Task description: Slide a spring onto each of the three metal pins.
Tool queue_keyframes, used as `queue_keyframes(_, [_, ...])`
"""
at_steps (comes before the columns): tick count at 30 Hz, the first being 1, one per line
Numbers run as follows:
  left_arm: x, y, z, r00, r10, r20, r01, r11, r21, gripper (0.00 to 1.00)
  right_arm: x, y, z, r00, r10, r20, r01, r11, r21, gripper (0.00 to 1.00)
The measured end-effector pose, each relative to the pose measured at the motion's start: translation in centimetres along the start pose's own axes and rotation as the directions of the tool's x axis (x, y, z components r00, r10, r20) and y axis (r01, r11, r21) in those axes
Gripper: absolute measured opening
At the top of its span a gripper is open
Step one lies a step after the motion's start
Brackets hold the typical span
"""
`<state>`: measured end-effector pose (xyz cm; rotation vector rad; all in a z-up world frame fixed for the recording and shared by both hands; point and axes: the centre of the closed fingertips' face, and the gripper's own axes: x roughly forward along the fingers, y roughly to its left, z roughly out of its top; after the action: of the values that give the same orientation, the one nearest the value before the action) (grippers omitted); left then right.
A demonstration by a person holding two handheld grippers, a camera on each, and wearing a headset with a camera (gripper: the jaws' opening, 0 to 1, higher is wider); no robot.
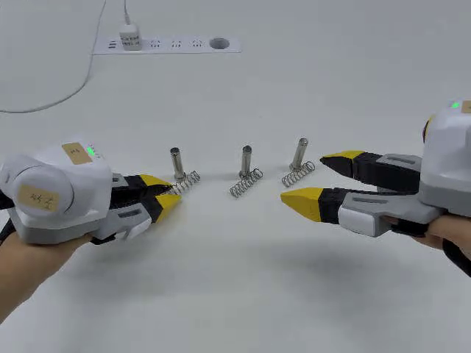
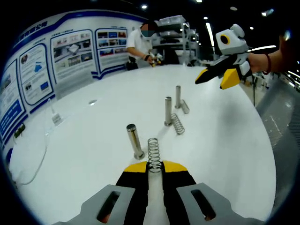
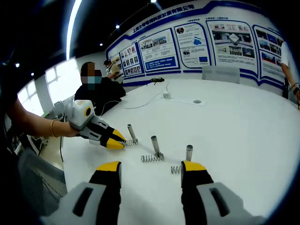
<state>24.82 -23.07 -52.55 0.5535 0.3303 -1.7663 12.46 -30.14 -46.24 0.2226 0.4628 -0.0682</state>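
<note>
Left tool (image 2: 154, 165) is pinching the near end of the left spring (image 2: 153, 150). That spring lies flat on the bench (image 1: 235, 287), far end just beside the foot of the left pin (image 2: 134, 140). You hold only the last coils, so the free end will probably droop or swing on lift. Miss the pin top and the spring skates down the side. Squeeze harder and you risk crushing coils or shooting it out of the jaws.

Right tool (image 1: 303, 178) is spread wide and holds nothing, tips near the right spring (image 1: 298, 174). Close carelessly from there and one jaw could flick the spring away or clip the right pin (image 1: 299, 153).

Mid spring (image 1: 246, 184) lies at the foot of the mid pin (image 1: 246, 159). All three pins are bare, so nothing is threaded yet. They stand upright in a row, and I can't tell if they're fixed down. Treat them as loose: one knock may topple a pin into its neighbour. Any dropped spring will likely roll on this smooth top.

Power strip (image 1: 169, 44) sits well apart at the back, no concern.
</note>
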Motion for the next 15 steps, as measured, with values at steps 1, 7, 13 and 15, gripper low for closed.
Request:
queue_keyframes(1, [-0.2,-0.1,0.1,1.0,0.0,0.002,0.0,1.0,0.0,0.09,0.0,0.1,0.2,1.0,0.002,0.007,-0.002,1.0,0.007,0.52])
queue_keyframes(7, [-1.7,-1.0,2.0,0.998,0.021,0.059,-0.021,1.0,-0.009,0.09,0.0,1.2,1.4,0.9981,0.032,0.053,-0.032,0.999,0.009,0.52])
queue_keyframes(13, [-3.0,-1.8,4.0,0.9909,0.038,0.129,-0.033,0.999,-0.039,0.09,0.3,2.8,1.8,0.9946,0.078,0.069,-0.081,0.996,0.037,0.51])
queue_keyframes(15, [-3.5,-2.1,4.7,0.9869,0.046,0.155,-0.038,0.998,-0.051,0.09,0.4,3.6,2.3,0.9903,0.102,0.095,-0.107,0.993,0.054,0.51])
